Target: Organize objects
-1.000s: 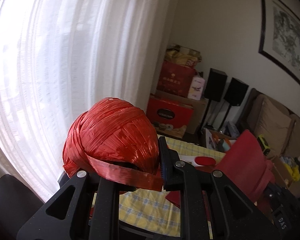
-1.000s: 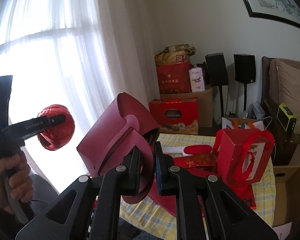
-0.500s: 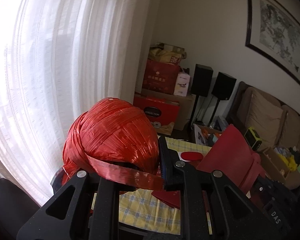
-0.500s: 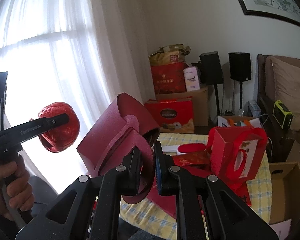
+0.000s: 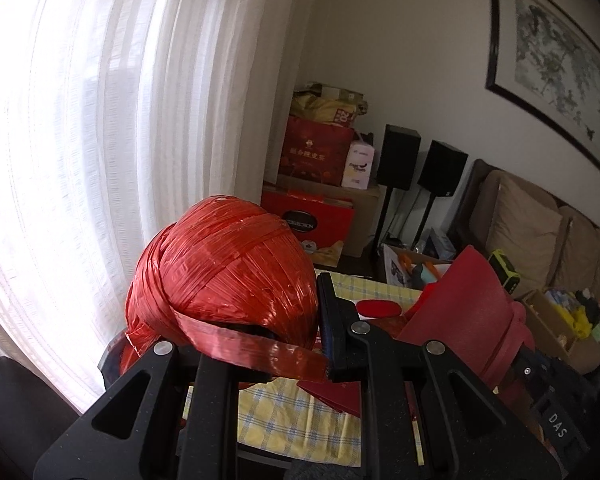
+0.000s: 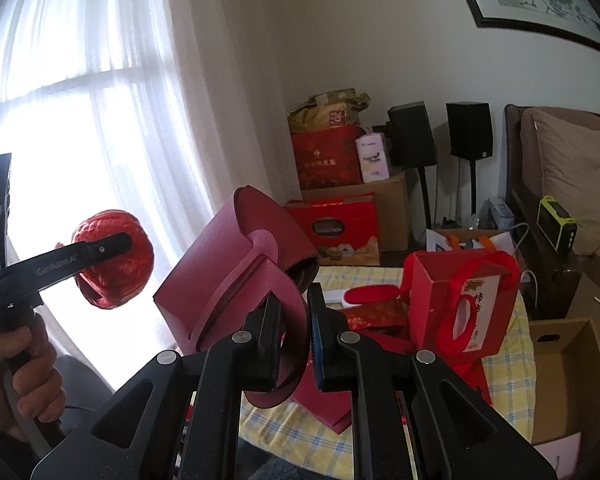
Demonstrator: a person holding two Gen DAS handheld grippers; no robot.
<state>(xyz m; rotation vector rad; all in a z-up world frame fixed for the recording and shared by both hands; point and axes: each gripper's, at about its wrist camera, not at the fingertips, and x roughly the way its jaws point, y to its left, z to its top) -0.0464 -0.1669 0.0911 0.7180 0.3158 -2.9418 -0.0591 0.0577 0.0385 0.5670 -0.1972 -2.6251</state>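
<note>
I have the left gripper (image 5: 284,320) raised in front of the white curtain (image 5: 120,140), its jaws pinching the ball of red plastic twine (image 5: 224,276); a loose strip of the twine crosses in front of the jaws. From the right wrist view the same ball (image 6: 114,258) hangs in the air at the left, clamped in that gripper (image 6: 112,246), with my hand (image 6: 18,376) on its grip.

My right gripper (image 6: 294,340) has its jaws pressed together on the curved flap of a dark red bag (image 6: 236,276), which hangs tilted above the near edge of the counter (image 6: 512,340). The counter wears a yellow checked cloth. On it, to the right of the held bag, stands a red gift bag (image 6: 456,300) with looped handles, and between them lie a red and white brush-like thing (image 6: 364,294) and flat red packets (image 6: 376,316). Behind the counter red boxes (image 6: 336,228) are stacked against the wall, beside two black speakers (image 6: 440,132).
</note>
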